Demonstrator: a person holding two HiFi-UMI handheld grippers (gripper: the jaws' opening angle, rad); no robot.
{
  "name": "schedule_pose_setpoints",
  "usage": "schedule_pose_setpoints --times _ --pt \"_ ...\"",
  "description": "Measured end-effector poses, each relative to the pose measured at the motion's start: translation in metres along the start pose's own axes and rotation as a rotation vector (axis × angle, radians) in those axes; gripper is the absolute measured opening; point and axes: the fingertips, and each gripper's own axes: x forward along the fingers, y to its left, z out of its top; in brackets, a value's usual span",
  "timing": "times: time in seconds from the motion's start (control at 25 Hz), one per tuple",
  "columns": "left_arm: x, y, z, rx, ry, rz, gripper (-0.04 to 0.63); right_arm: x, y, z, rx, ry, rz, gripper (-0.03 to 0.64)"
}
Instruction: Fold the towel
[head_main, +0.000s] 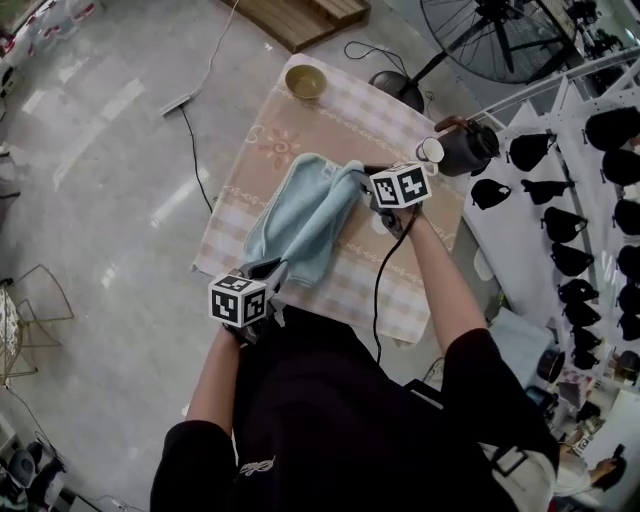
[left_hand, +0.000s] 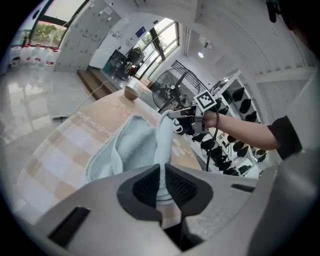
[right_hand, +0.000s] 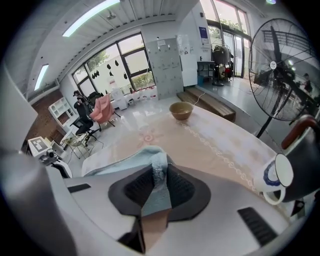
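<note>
A light blue towel hangs and drapes over the checked tablecloth, lifted along one edge between both grippers. My left gripper is shut on the towel's near corner at the table's front edge. My right gripper is shut on the far corner, mid-table to the right. In the left gripper view the towel stretches in a taut band toward the right gripper. The rest of the cloth sags onto the table in loose folds.
A small bowl sits at the table's far end. A dark kettle and a white mug stand at the right edge. A large fan and racks of dark items stand to the right. A cable runs across the floor.
</note>
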Motion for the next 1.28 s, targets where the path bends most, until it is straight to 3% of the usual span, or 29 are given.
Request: schedule_pose_setpoints --times 0.56,0.96,1.04,1.12,1.28 --pt "-0.029 0.066 0.018 -0.078 -0.047 0.074 0.034 0.057 0.033 0.048 -0.053 0.072 -0.004 0.075" --pt "-0.037 0.087 0.026 -0.065 -0.051 0.067 0.035 0.074 0.041 0.059 -0.047 0.062 -0.053 0.083" --pt "-0.042 0.089 0.030 -0.041 -0.062 0.075 0.071 0.072 0.043 0.064 -0.036 0.029 -0.066 0.133" --pt "-0.047 0.091 0.037 -0.032 -0.088 0.073 0.197 0.067 0.046 0.070 -0.012 -0.025 -0.079 0.211" --pt "-0.053 0.093 0.044 -0.001 -0.078 0.033 0.227 0.044 0.064 0.067 0.047 -0.145 -0.082 0.238"
